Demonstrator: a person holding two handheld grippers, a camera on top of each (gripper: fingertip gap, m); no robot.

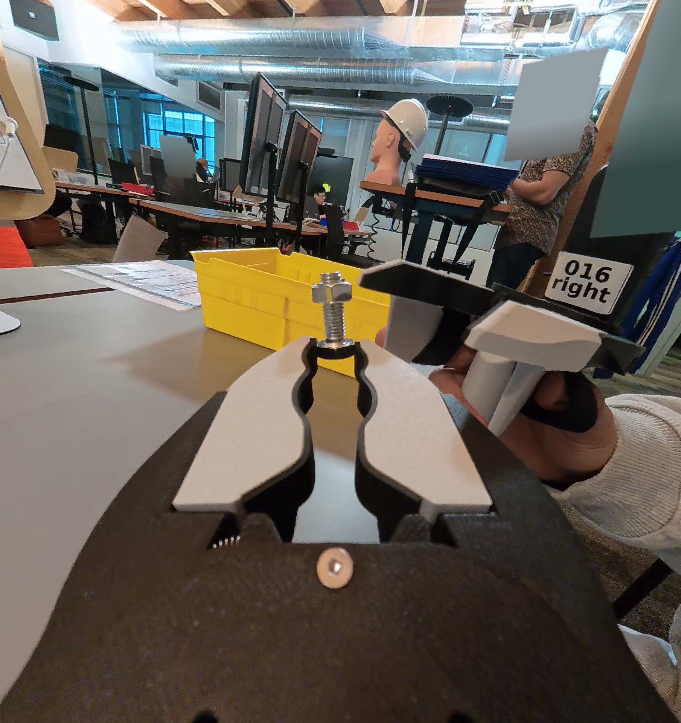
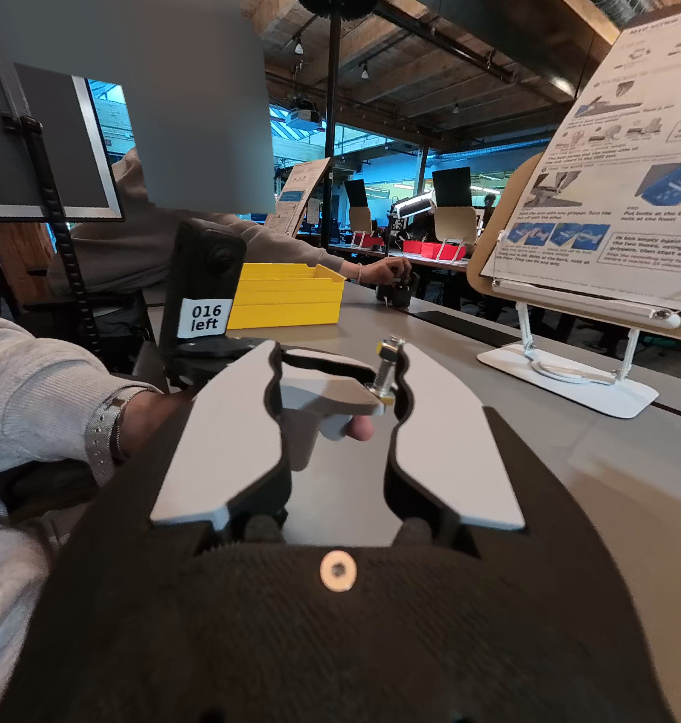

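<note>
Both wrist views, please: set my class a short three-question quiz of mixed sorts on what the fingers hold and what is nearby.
1. True or false: the left gripper grips the bolt by its head, threaded end pointing up.
2. Multiple choice: the nut sits A) against the bolt head, B) near the top of the thread, C) on the table.
3. Fill the blank: behind the bolt stands a ____ bin.

Key:
1. True.
2. B.
3. Yellow. The right gripper is open, its fingers either side of the bolt.
</note>
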